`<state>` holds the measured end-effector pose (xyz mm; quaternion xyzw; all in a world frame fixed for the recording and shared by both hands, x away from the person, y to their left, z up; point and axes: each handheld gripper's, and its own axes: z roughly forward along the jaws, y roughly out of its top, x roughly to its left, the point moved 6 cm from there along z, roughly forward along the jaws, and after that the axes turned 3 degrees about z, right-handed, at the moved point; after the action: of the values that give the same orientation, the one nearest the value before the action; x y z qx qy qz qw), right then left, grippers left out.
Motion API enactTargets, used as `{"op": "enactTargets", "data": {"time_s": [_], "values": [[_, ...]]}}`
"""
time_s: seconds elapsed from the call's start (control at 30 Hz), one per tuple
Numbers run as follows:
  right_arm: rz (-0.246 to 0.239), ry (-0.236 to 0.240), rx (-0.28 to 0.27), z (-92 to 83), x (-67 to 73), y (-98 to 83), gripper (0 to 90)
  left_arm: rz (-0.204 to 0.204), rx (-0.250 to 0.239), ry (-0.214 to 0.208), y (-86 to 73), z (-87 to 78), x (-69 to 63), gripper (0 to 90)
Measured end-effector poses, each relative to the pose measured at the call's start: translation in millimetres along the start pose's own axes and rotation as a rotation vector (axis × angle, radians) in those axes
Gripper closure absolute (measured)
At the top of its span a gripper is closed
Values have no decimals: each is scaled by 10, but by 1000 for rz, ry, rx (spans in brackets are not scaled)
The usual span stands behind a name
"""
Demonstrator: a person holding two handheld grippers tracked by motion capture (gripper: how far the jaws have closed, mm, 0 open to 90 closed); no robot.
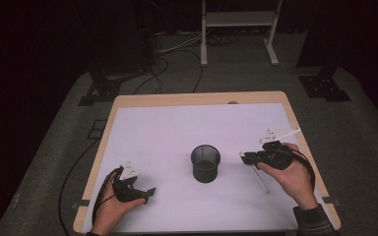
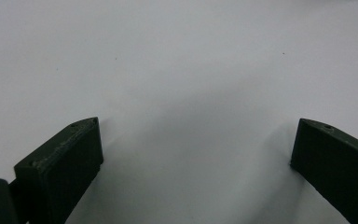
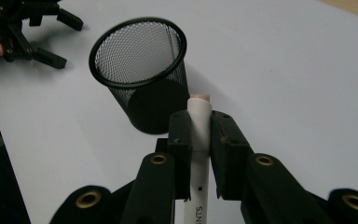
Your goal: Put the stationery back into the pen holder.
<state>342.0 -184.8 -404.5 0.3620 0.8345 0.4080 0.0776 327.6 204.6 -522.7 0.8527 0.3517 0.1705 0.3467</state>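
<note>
The right hand-held gripper [image 3: 199,133] clamps a slim white marker pen [image 3: 199,140] above the white worktop [image 1: 152,128], just beside the black wire-mesh pen cup [image 3: 140,70]. Best carried over the rim, tipped upright, then released; the left hand-held gripper [image 2: 193,154] rests wide open.

Mesh cup [image 1: 205,163] mid-table [image 1: 177,118], between left hand-held gripper [image 1: 146,193] and right hand-held gripper [image 1: 244,158] with pen [image 1: 261,179].
</note>
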Motion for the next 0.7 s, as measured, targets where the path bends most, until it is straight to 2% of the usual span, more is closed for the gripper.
{"op": "enactTargets", "data": {"time_s": [0.33, 0.37, 0.7], "values": [[-32, 7, -86, -107, 87, 272, 780, 0, 2, -1, 0, -2, 0, 11], [-41, 10, -108, -124, 106, 342, 780, 0, 0, -1, 0, 0, 0, 12], [-63, 30, -150, -98, 178, 570, 780, -1, 1, -1, 0, -1, 0, 11]]}}
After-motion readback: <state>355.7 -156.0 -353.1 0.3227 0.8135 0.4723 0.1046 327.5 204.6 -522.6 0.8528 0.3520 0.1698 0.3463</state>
